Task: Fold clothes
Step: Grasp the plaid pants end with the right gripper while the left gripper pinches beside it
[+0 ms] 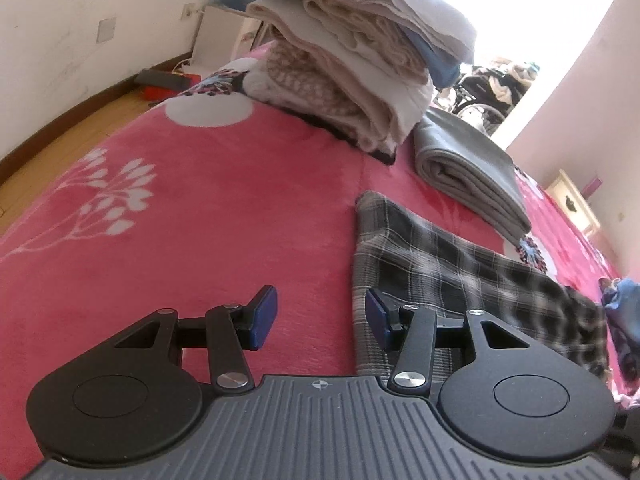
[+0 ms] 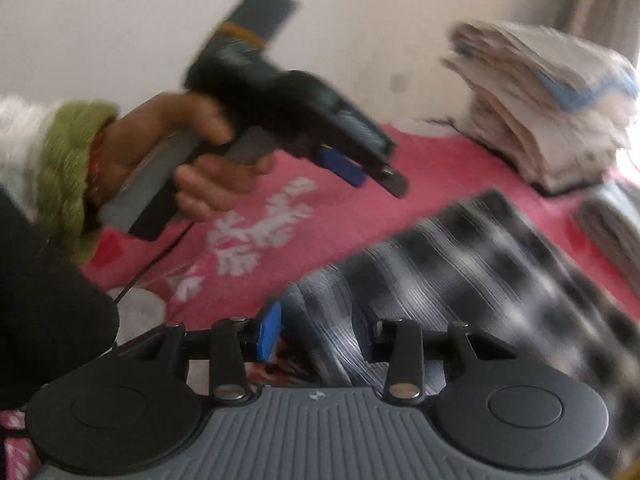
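1. Grey-and-black plaid woven garment (image 1: 460, 280) lies partly flattened on the pink fleece bed cover with white tree print (image 1: 180, 200). Its near straight edge sits just ahead of the left gripper (image 1: 322, 316), running forward past the right-hand finger.

2. Left gripper: blue-padded fingers (image 1: 264, 316) stand apart, nothing between them. One pad is over bare pink cover, the other over the plaid edge. Judged reason: it is lined up to straddle that edge before pinching it.

3. Right gripper (image 2: 316, 336): fingers apart, with a raised ridge of plaid cloth lying in the gap. No pad is clearly pressing on it; the view is blurred by motion. Judged: positioned on the opposite side of the garment so both hands can lift one side together.

4. In the right wrist view, the person's hand (image 2: 188, 160), in a green knitted cuff (image 2: 68, 168), holds the left gripper angled down toward the cloth, well ahead and to the left of the right fingers.

5. Beyond both sets of fingers: a tall stack of folded cream and white textiles (image 1: 360, 64), and beside it a folded grey fleece piece (image 1: 472, 168). Judged: finished items set at the far side, keeping the near cover free for folding.

6. Judged stage: plaid garment not yet fully folded; grasp is in preparation.
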Demonstrator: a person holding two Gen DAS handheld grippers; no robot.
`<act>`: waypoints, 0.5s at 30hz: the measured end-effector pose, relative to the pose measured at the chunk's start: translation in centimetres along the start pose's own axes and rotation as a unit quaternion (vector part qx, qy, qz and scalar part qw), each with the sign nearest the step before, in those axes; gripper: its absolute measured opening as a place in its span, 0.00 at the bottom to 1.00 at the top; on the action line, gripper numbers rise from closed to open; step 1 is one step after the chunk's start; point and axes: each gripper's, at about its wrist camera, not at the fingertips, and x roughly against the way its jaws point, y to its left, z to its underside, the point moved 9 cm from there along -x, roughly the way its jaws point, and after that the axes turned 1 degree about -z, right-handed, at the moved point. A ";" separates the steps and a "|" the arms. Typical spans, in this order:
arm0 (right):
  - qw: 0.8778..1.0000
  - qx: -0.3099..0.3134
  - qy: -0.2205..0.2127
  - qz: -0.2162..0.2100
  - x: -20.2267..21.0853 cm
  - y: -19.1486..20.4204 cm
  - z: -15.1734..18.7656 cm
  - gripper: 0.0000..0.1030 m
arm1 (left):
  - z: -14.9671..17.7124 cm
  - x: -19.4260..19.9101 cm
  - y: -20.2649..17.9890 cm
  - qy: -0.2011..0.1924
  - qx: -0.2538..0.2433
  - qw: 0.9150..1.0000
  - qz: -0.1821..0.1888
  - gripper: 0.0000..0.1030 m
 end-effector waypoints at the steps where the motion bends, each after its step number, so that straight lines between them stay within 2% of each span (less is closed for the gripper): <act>1: 1.000 0.005 -0.003 0.008 -0.4 0.2 -0.2 0.42 | 0.0 0.1 0.2 -0.001 0.002 1.000 0.001 0.47; 4: 1.000 0.013 -0.005 0.027 -1.4 0.9 -0.7 0.48 | -0.2 0.4 0.9 -0.004 0.009 1.000 0.004 0.47; 10: 0.999 -0.005 0.020 0.045 -4.2 1.7 0.2 0.51 | -0.4 0.7 2.2 -0.007 0.024 1.000 0.009 0.47; 15: 0.995 0.010 0.029 0.096 -5.1 1.7 1.1 0.51 | -0.5 0.5 3.0 -0.006 0.031 0.999 0.013 0.47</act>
